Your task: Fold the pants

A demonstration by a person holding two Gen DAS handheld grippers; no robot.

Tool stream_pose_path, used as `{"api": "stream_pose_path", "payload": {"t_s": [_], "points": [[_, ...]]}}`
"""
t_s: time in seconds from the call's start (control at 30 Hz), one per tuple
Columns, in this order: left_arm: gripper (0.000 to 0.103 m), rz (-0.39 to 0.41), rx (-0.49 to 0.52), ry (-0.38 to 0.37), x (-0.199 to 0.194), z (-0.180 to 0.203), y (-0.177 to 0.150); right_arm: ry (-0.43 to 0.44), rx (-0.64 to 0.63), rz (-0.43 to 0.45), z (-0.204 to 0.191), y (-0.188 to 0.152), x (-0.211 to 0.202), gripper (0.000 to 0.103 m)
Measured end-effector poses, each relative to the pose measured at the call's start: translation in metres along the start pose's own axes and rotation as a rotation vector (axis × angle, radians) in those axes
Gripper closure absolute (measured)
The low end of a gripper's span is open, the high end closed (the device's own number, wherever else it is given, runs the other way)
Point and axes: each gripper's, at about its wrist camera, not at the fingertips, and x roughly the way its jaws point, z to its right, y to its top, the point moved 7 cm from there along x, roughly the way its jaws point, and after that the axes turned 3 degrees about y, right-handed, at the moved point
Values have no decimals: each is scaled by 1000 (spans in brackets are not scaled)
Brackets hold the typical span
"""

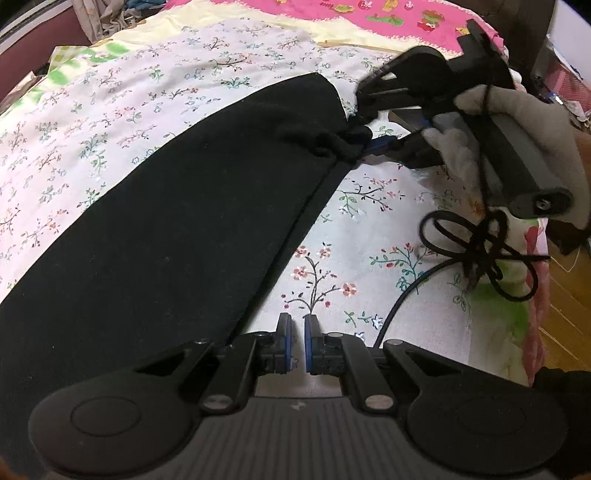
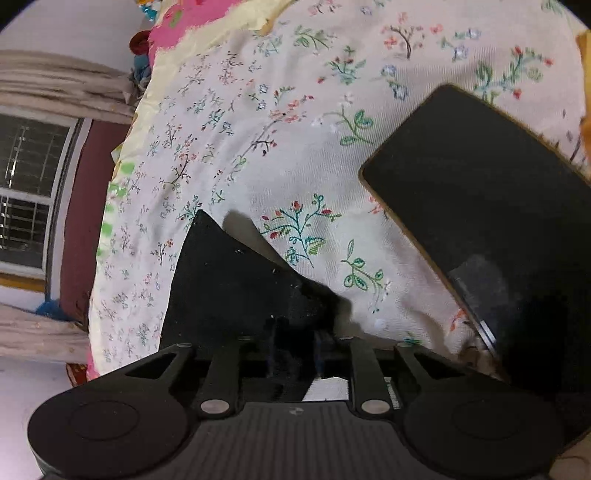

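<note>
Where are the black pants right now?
The black pants lie flat on the flowered bedsheet, left of centre in the left-wrist view; the right gripper pinches their far bunched end.

Black pants [image 1: 166,206] lie on a white floral sheet [image 1: 369,229] beside a pink patterned blanket [image 1: 332,14].

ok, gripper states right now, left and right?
Left gripper: closed, holding nothing.
Right gripper: pinching the bunched corner of the black pants.

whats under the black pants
The floral sheet lies under the pants, showing all around them. What the sheet looks like beneath the cloth stays hidden.
</note>
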Motion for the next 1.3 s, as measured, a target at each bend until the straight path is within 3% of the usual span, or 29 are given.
{"api": "stream_pose_path", "payload": {"t_s": [0.13,0.17,0.2,0.4,0.67,0.77,0.87,0.93,0.97,1.0,1.23,1.3], "points": [[86,-7,-1,-2,1,4,-2,62,44,-3,0,3,9,68],[86,-8,0,-4,1,5,-2,66,44,-11,1,4,7,77],[86,-9,2,-6,1,6,-2,80,55,-21,1,4,3,103],[86,-7,24,-10,1,12,0,205,47,-13,-26,10,-18,103],[86,5,12,9,-5,4,2,245,108,-28,-29,19,-50,103],[86,-8,0,22,-5,-2,-5,165,38,-39,-24,17,-53,103],[86,-24,-16,47,-7,-8,-16,33,-77,-107,-24,14,-26,97],[86,-20,-38,76,-14,-15,-23,-71,-208,-117,-32,9,-19,86],[86,-10,-61,93,-19,-20,-26,-101,-263,-126,-37,5,-19,73],[86,0,-88,108,-24,-25,-29,-120,-306,-134,-42,1,-22,67],[85,93,-341,286,-74,-88,-68,-306,-536,-148,-64,-24,-60,65],[85,102,-437,358,-94,-113,-94,-353,-698,-135,-79,-46,-67,65]]}}
